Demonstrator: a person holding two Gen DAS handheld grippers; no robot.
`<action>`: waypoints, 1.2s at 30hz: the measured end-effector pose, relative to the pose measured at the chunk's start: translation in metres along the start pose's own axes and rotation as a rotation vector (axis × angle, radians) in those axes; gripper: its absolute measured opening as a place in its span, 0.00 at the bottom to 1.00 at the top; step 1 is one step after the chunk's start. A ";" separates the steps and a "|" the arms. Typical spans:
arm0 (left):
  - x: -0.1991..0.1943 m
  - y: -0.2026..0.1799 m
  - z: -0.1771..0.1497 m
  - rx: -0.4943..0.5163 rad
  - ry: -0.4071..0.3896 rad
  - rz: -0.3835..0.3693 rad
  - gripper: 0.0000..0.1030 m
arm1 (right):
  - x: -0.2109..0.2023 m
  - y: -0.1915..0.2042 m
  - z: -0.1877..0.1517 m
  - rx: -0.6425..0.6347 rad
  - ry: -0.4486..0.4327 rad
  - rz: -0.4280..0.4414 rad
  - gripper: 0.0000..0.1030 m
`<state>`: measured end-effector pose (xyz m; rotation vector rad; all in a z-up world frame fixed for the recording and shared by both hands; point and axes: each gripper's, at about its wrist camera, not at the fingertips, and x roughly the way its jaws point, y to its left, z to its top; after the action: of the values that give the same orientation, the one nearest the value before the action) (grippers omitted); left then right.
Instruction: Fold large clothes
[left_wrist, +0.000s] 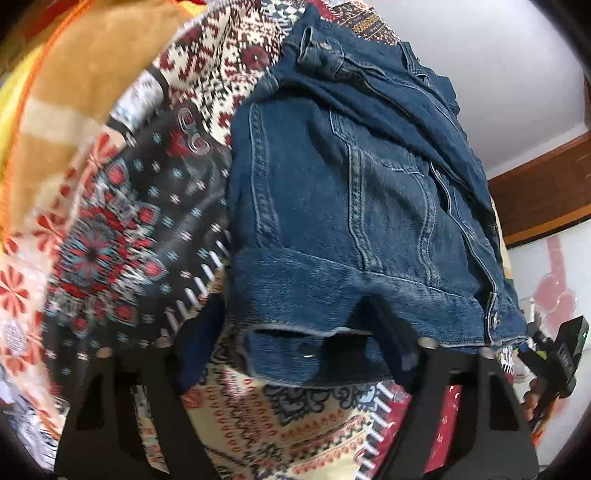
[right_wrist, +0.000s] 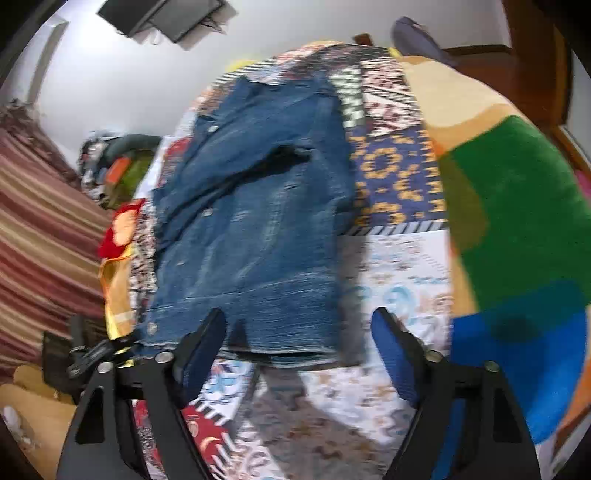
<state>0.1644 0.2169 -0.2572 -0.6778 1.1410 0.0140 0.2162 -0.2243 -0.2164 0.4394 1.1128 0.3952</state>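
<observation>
Directly ahead of both grippers, the dark blue denim jacket (left_wrist: 354, 206) lies on the patchwork-patterned bedspread (left_wrist: 122, 229), long axis running away. Left gripper (left_wrist: 295, 343), released, straddles the hem; right gripper (right_wrist: 299, 332), released, hovers just short of it.

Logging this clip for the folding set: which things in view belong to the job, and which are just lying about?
Job:
- denim jacket, sleeve folded across its front
- left gripper, fingers wide around the hem
- right gripper, open at the hem

Lying about:
- patterned bedspread
- colour-block blanket
- striped fabric
</observation>
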 end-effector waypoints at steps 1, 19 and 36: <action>0.001 0.000 -0.001 -0.006 -0.007 0.001 0.67 | 0.002 0.003 -0.001 -0.006 -0.001 0.002 0.57; -0.091 -0.068 0.029 0.210 -0.321 0.067 0.15 | -0.029 0.041 0.049 -0.122 -0.133 0.051 0.10; -0.107 -0.128 0.173 0.308 -0.488 0.050 0.12 | -0.020 0.113 0.215 -0.301 -0.314 -0.026 0.08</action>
<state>0.3046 0.2360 -0.0629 -0.3422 0.6690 0.0426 0.3963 -0.1687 -0.0617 0.2107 0.7383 0.4464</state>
